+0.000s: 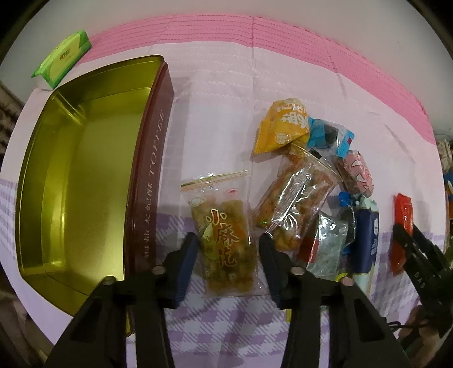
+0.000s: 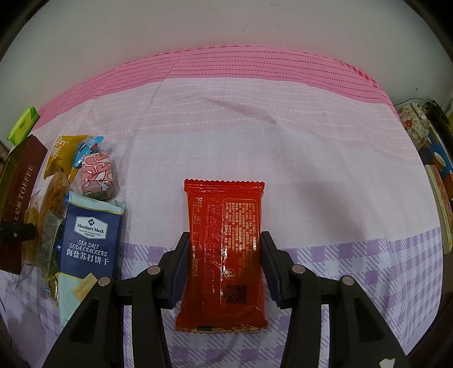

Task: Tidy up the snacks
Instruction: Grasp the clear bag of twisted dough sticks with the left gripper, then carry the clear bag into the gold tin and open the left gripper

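The left gripper [image 1: 228, 252] clasps a clear snack packet [image 1: 223, 235] beside the open TOFFEE tin [image 1: 150, 175], while the right gripper [image 2: 225, 254] clasps a red packet [image 2: 223, 252] near Member's Mark sea salt soda crackers [image 2: 89, 246].

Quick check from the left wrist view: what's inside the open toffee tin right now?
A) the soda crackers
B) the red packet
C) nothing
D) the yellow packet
C: the toffee tin shows only its bare gold floor, and the snacks all lie outside it on the cloth.

A plain pale wall [image 2: 226, 25] rises behind a surface spread with pink-and-lilac checked cloth [image 2: 311, 158].
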The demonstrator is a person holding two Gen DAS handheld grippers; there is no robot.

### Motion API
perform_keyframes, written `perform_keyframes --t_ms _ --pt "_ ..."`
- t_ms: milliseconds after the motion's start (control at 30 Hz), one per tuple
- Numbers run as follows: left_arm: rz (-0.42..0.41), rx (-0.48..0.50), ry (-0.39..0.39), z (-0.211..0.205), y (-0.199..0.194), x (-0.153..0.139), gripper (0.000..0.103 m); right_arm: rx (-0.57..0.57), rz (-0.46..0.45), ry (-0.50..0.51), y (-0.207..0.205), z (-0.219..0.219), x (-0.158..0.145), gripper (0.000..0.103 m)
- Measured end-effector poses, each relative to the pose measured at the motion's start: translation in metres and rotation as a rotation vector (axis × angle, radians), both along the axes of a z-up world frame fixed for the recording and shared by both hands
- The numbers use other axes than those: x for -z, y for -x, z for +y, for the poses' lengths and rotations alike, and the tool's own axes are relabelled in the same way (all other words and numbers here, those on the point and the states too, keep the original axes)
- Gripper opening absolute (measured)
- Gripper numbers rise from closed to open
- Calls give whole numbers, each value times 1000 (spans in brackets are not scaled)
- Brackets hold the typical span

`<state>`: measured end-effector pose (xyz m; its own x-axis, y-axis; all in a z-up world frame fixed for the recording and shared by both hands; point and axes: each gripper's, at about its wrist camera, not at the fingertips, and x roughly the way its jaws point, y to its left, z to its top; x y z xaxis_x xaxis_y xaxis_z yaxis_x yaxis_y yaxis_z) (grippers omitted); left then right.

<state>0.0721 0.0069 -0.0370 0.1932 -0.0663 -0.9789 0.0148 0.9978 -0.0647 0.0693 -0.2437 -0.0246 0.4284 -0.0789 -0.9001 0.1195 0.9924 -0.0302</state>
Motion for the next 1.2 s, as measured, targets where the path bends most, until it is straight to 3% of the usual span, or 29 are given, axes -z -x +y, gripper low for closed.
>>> perform_keyframes --t_ms 500,767,1000,1200 --pt "-36 35 38 6 11 -19 38 -3 0 0 1 0 0 45" --pt "-93 40 47 17 19 -51 38 1 4 2 0 -1 -1 45" --pt "-165 25 5 49 18 -74 38 9 15 2 -2 1 -1 45" --pt "-173 -23 -37 89 10 -69 38 20 32 3 -5 0 -1 45"
